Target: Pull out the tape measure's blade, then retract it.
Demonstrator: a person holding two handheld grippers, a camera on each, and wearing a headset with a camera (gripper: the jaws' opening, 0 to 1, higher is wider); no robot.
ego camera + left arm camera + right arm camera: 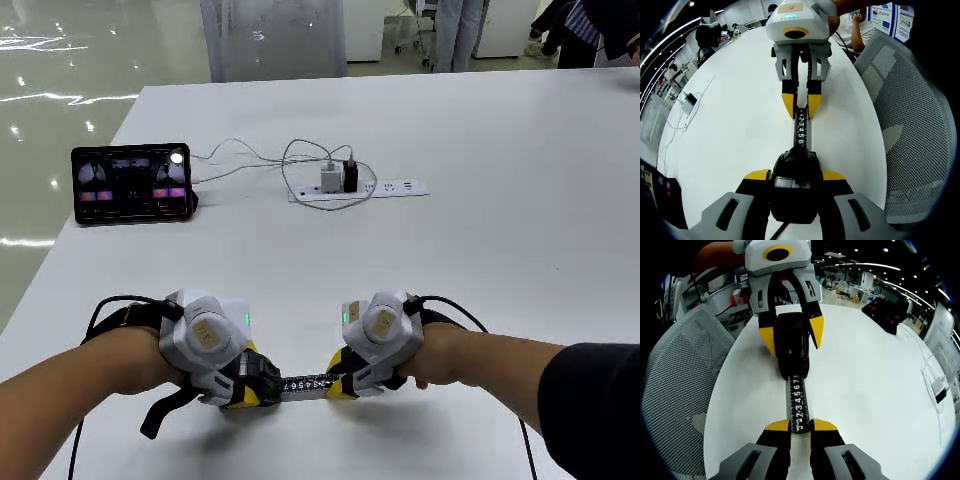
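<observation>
Closest to me, on the near side of the tape measure (pixel 795 195), a grey mesh chair (pixel 910 125) sits beside the edge of the white table (pixel 480 150). The tape measure sits low at that edge; I cannot tell whether it touches the surface. Its black case is clenched in my left tongs (pixel 795 175), with a yellow tip on either side. A short stretch of blade (pixel 798 400) is out, numbers up. It runs straight from the case to my right tongs (pixel 800 426), which are pinched on its free end.

A black strap (pixel 160 412) trails on the table just left of the tape measure.

Farther out and to the left of the tape measure, a tablet (pixel 132 183) stands propped with its screen lit. Straight beyond the tape measure lies a white power strip (pixel 390 187) with two plugs in it. Loose cords (pixel 260 155) loop between it and the tablet. Well past that, people (pixel 455 30) stand on a glossy floor.

My left forearm (pixel 70 390) and right forearm (pixel 490 355) come in low from either side and converge on the tape measure. The right one wears a dark sleeve. The tongs face each other tip to tip along the blade.
</observation>
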